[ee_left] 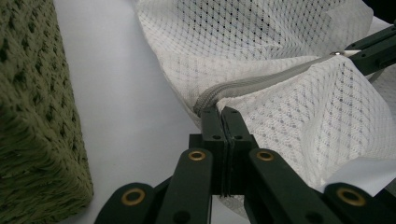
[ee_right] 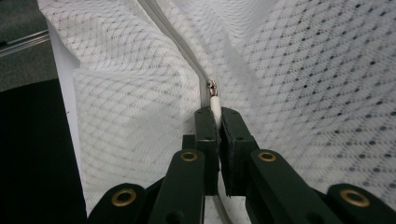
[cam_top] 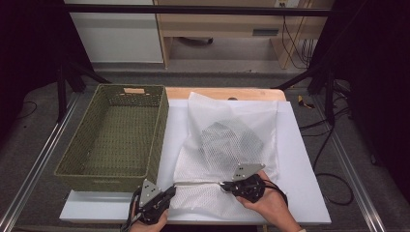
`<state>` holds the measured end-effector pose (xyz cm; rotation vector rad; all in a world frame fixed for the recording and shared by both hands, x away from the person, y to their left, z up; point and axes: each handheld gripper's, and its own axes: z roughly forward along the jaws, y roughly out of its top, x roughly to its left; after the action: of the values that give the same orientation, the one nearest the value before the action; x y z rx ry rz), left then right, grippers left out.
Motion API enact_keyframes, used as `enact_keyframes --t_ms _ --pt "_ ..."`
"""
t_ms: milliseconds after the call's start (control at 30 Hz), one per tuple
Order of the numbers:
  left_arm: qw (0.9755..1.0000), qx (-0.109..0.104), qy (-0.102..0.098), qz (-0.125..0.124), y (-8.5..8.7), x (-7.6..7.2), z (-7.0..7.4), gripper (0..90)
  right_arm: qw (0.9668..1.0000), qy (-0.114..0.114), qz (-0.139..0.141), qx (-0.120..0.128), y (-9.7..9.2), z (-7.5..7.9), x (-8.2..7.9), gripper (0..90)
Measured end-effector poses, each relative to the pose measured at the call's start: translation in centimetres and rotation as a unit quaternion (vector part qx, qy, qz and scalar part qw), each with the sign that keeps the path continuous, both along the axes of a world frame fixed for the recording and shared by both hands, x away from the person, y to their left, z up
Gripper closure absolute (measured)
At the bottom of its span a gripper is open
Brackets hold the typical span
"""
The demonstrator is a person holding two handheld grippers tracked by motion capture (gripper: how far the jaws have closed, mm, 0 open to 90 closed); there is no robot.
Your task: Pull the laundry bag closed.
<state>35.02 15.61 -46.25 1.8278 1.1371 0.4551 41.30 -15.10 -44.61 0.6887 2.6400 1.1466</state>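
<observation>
A white mesh laundry bag (cam_top: 232, 145) lies on the white table top, with something grey inside it. Its grey zipper (ee_left: 261, 79) runs along the near edge. My left gripper (cam_top: 170, 189) is shut on the bag's corner at the zipper's end (ee_left: 205, 100). My right gripper (cam_top: 226, 187) is shut on the white zipper pull (ee_right: 215, 105), a short way along the zipper line from the left one. In the left gripper view the right gripper's jaws (ee_left: 369, 51) sit at the far end of the closed stretch of zipper.
A green woven basket (cam_top: 113, 135) stands empty at the left, close beside the bag; its wall (ee_left: 32, 116) is right next to my left gripper. The white board's front edge (cam_top: 193, 217) is just beneath both hands. Black frame legs flank the table.
</observation>
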Motion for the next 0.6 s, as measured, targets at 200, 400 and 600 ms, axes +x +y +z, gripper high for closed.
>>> enact_keyframes --t_ms 200,400,600 --pt "1.0000 0.003 0.000 -0.002 0.0 0.0 -0.1 89.9 1.0000 0.000 -0.006 -0.006 -1.0 0.0 0.0 87.0" --pt "1.0000 0.002 0.002 -0.005 0.0 0.1 -0.2 89.8 0.9999 0.003 -0.010 -0.007 -1.8 -0.3 0.0 87.0" --pt "1.0000 0.001 0.001 -0.007 -0.1 0.1 -0.3 89.8 0.9999 0.005 -0.012 -0.002 -2.0 -0.6 0.1 87.0"
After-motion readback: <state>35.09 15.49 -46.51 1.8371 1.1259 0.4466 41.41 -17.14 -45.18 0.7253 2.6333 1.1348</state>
